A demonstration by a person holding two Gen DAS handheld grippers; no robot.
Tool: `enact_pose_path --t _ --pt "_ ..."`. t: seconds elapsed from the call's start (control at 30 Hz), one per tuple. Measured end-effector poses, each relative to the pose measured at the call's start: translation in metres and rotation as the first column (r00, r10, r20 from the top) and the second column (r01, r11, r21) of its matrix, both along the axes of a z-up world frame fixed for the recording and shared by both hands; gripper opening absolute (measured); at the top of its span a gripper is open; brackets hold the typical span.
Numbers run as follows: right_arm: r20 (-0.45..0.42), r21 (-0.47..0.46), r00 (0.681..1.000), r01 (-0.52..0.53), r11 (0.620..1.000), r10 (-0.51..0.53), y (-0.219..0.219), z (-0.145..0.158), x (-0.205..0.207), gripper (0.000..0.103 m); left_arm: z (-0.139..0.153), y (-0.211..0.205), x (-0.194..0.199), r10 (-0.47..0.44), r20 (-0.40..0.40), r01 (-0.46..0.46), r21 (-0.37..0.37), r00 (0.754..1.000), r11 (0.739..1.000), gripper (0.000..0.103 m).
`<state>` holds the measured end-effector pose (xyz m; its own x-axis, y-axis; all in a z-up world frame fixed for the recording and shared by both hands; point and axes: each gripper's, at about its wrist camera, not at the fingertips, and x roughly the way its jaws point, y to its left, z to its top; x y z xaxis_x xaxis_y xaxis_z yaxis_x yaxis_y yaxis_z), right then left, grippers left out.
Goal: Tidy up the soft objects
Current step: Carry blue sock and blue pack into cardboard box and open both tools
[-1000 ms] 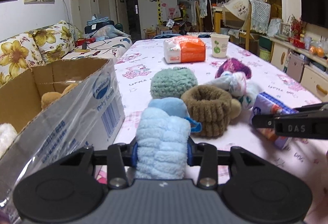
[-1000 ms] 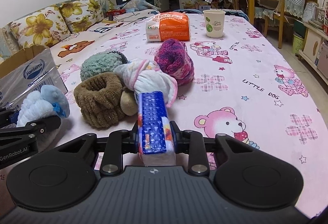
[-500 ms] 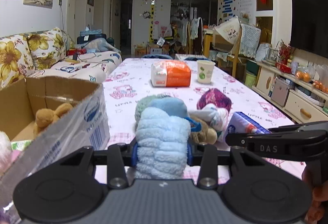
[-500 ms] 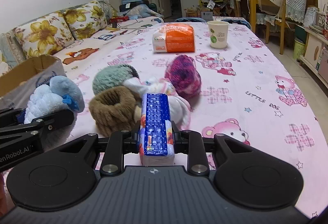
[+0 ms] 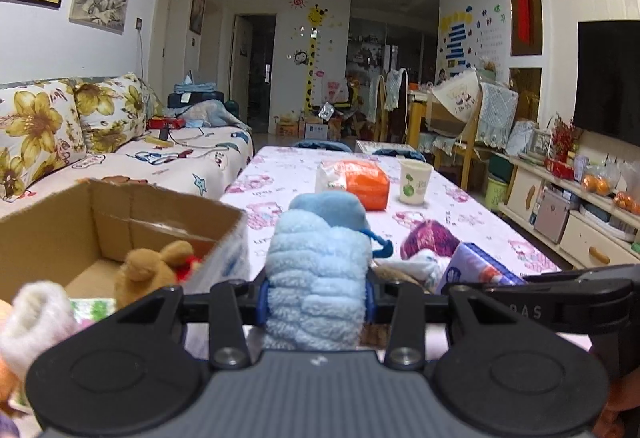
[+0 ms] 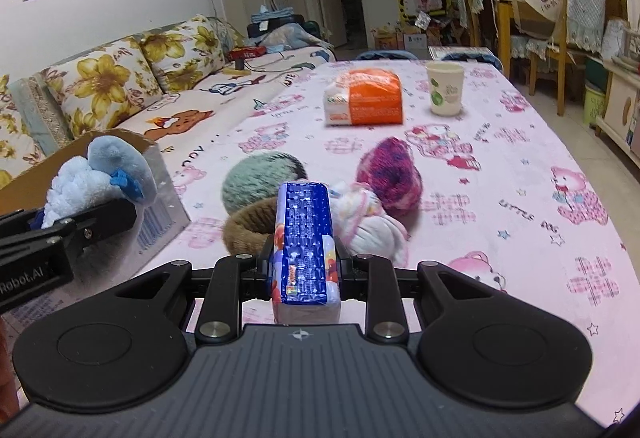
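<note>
Lifted higher since a second ago, the blue plush [image 5: 318, 274] is gripped by the left claw [image 5: 316, 302], the tissue pack [image 6: 306, 242] by the right claw [image 6: 306, 270]; release is best made well inside the cardboard box [image 5: 120, 213].

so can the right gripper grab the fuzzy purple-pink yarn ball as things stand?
Probably not yet: the right gripper is shut on a blue tissue pack. The path to the purple-pink yarn ball looks free, with only a white cloth bundle beside it.
</note>
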<state>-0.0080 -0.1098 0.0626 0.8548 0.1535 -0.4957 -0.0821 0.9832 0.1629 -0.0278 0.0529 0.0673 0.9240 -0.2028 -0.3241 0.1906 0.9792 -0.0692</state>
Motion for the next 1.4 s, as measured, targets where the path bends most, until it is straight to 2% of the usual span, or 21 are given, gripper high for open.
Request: enact_pose_path --t 0.27,0.47,0.6,0.73,0.9,1.1,1.17,1.2,1.23,1.27,1.3,1.4 --pt "0.050 -0.014 0.996 -0.072 0.997 0.073 0.034 0.018 -0.003 0.031 0.012 0.036 -0.008 0.062 0.039 -0.058 -0.097 0.997 0.994 0.040" --pt "0.095 -0.019 0.985 -0.140 0.990 0.141 0.068 0.035 -0.002 0.031 0.024 0.065 -0.016 0.136 0.080 -0.120 -0.181 0.987 0.976 0.041" --pt "0.114 0.012 0.977 -0.185 0.983 0.183 0.084 0.046 0.010 0.031 0.027 0.092 -0.015 0.211 0.063 -0.189 -0.256 0.975 0.948 0.041" --pt "0.129 0.034 0.961 -0.251 0.967 0.244 0.103 0.055 0.023 0.031 0.024 0.118 -0.013 0.290 0.015 -0.268 -0.343 0.957 0.900 0.041" --pt "0.127 0.051 0.942 -0.319 0.946 0.310 0.125 0.059 0.038 0.031 0.019 0.139 -0.009 0.361 -0.039 -0.348 -0.380 0.932 0.857 0.041" --pt "0.095 0.030 0.926 -0.370 0.928 0.366 0.143 0.050 0.046 0.033 0.015 0.153 -0.008 0.390 -0.084 -0.392 -0.381 0.917 0.838 0.043" --pt "0.074 0.016 0.922 -0.382 0.924 0.380 0.145 0.046 0.048 0.040 0.015 0.154 -0.008 0.396 -0.088 -0.398 -0.383 0.914 0.834 0.045" --pt "0.067 0.007 0.925 -0.376 0.927 0.375 0.146 0.045 0.049 0.058 0.015 0.154 -0.009 0.397 -0.087 -0.399 -0.383 0.914 0.833 0.053" --pt "0.065 -0.004 0.930 -0.362 0.932 0.361 0.145 0.045 0.048 0.068 0.015 0.154 -0.011 0.395 -0.083 -0.395 -0.382 0.915 0.835 0.058" --pt "0.072 -0.012 0.936 -0.344 0.939 0.344 0.144 0.045 0.045 0.080 0.015 0.154 -0.011 0.392 -0.078 -0.391 -0.378 0.917 0.839 0.069" --pt "0.083 -0.013 0.939 -0.334 0.943 0.334 0.141 0.047 0.042 0.087 0.015 0.152 -0.012 0.390 -0.070 -0.386 -0.374 0.918 0.843 0.081" --pt "0.111 0.005 0.948 -0.300 0.954 0.297 0.130 0.054 0.035 0.099 0.018 0.147 -0.017 0.398 -0.029 -0.383 -0.347 0.917 0.856 0.089"
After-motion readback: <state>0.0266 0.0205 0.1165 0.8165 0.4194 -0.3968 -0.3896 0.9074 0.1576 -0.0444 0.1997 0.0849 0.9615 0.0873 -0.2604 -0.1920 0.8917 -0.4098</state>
